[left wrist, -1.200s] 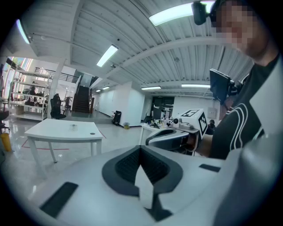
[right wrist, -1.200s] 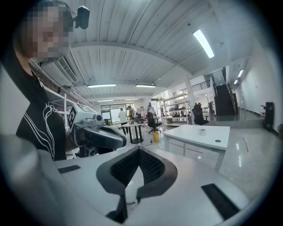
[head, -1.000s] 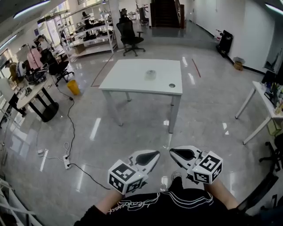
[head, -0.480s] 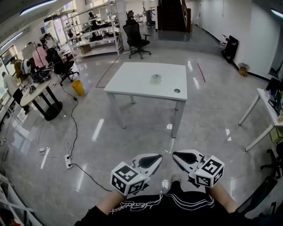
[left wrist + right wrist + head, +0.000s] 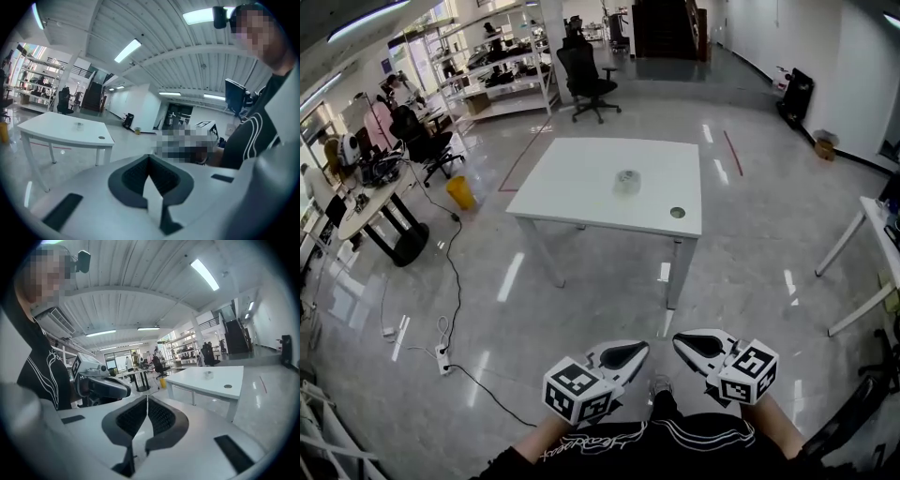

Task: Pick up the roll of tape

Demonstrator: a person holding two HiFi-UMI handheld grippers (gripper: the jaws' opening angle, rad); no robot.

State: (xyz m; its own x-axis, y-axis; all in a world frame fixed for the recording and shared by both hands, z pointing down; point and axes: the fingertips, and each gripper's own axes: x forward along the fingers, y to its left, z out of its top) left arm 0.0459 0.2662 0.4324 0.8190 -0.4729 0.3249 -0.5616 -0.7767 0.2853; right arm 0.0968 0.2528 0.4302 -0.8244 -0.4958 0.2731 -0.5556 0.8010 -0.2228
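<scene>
A small clear roll of tape (image 5: 626, 181) lies near the middle of a white table (image 5: 572, 183) some way ahead of me; it also shows as a tiny object (image 5: 78, 124) in the left gripper view and as a small roll (image 5: 208, 374) in the right gripper view. Both grippers hang low in front of my body, far from the table. My left gripper (image 5: 628, 354) is shut with nothing between its jaws, and my right gripper (image 5: 694, 343) is shut and empty too. Each jaw pair meets along a closed seam.
The white table has a round cable hole (image 5: 677, 213) near its right front corner. A black office chair (image 5: 584, 80) stands behind it. A power strip and cable (image 5: 443, 352) lie on the glossy floor at left. Desks, shelving and a yellow bin (image 5: 459, 191) are at left; another white table (image 5: 867, 253) is at right.
The view has advanced toward the table, which now sits lower and larger in the head view. Both grippers stay shut, low in front of my body.
</scene>
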